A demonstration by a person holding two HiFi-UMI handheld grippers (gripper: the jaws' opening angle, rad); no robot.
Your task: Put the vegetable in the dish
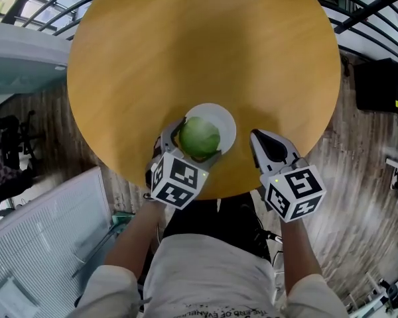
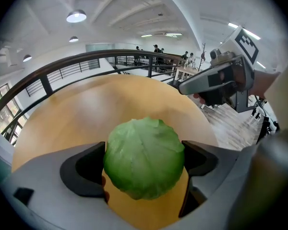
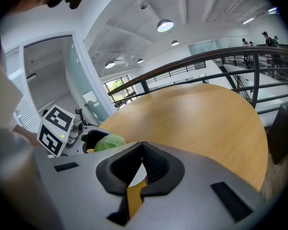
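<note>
A round green cabbage point(image 1: 200, 138) sits between the jaws of my left gripper point(image 1: 196, 140), which is shut on it. In the left gripper view the cabbage point(image 2: 144, 157) fills the gap between both pads, with bare table wood below it. In the head view it overlaps the left part of a small white dish point(image 1: 227, 122) near the table's front edge; I cannot tell whether it touches the dish. My right gripper point(image 1: 257, 138) is just right of the dish, its jaws shut on nothing point(image 3: 143, 150).
The round wooden table point(image 1: 199, 45) stretches away beyond the dish. Dark railings point(image 1: 358, 12) ring its far side. A white slatted panel point(image 1: 46, 244) lies on the floor at the left and a dark box point(image 1: 378, 85) at the right.
</note>
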